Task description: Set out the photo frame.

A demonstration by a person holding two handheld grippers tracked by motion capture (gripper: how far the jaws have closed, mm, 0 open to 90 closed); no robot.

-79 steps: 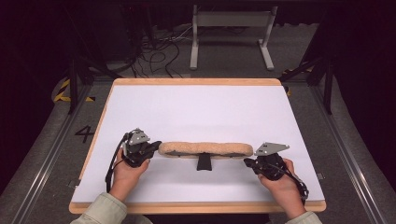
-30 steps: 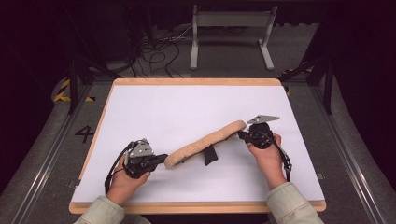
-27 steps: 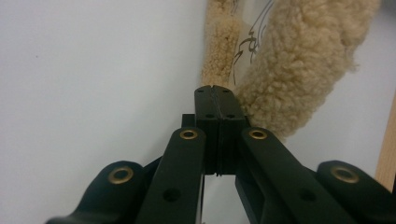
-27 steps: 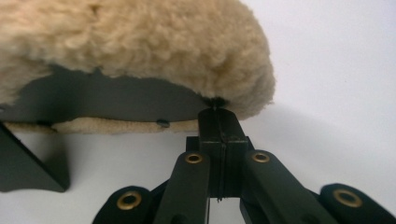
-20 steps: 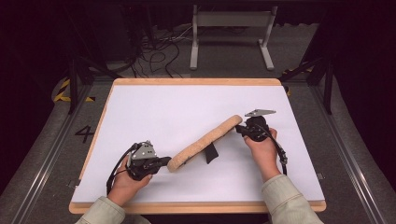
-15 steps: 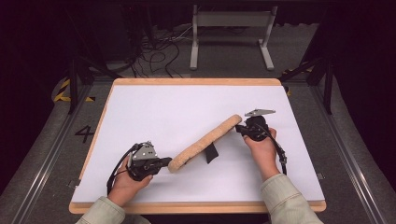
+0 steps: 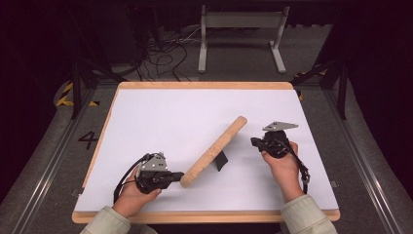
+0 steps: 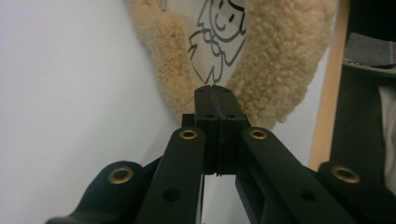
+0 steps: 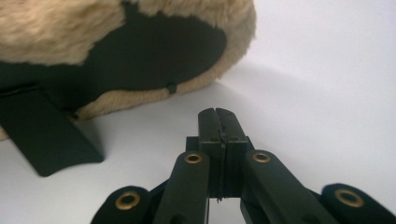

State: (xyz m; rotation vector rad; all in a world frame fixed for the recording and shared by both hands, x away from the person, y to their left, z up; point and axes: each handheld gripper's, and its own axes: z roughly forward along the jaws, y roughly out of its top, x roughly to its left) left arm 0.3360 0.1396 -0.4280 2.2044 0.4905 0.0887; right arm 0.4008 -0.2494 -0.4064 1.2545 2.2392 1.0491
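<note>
Frame (image 7: 214,148) on table (image 7: 160,117) — between grippers

From above, my worktop (image 7: 160,122) is evenly and brightly lit, while the floor around it falls off to near black. The frame (image 7: 214,151) throws a small soft shadow just beside its stand. That picture is slightly soft, with no glare. In my left tool's (image 8: 212,88) view the fleece is sharp and the nearest arms blur. In my right tool's (image 9: 215,112) view the fleece is soft and its black back murky.
</note>
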